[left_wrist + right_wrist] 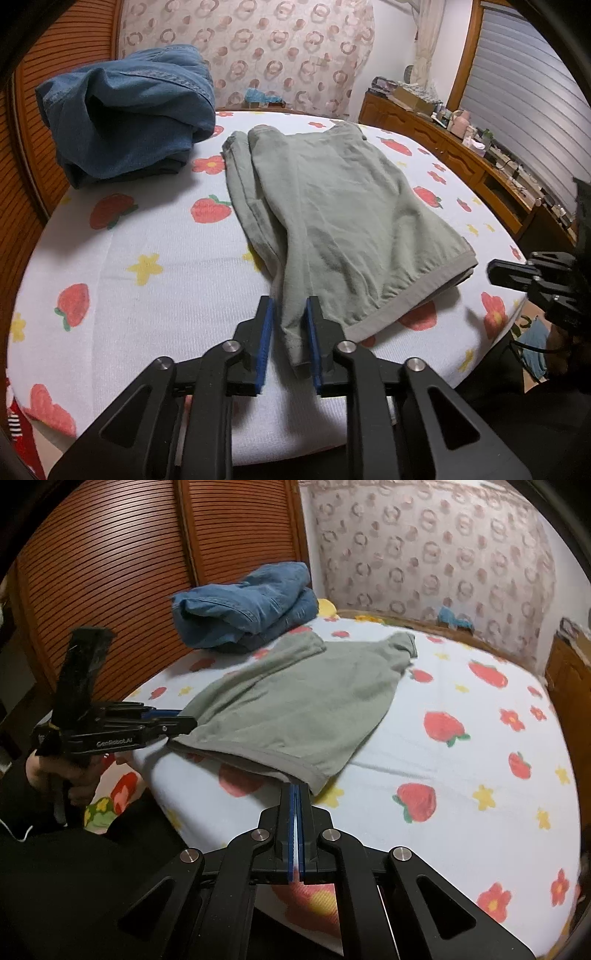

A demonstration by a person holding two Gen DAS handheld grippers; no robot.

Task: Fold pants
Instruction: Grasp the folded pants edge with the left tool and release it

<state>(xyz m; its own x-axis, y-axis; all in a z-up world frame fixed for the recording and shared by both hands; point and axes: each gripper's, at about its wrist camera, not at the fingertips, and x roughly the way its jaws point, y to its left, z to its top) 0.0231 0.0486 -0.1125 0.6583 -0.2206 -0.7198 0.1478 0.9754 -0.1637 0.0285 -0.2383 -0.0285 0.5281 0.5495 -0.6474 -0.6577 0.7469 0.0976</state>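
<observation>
Left gripper (290,317) parted, straddling pants (332,221) corner | right gripper (297,794) clenched beside waistband

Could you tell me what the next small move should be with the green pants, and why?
Probably shut the left claw on the near corner of the green pants. Its fingers are apart with that corner between them, while the right claw is closed at the other hem corner, though whether it pinches cloth is unclear. With both corners gripped, the near edge could lift evenly.
</observation>
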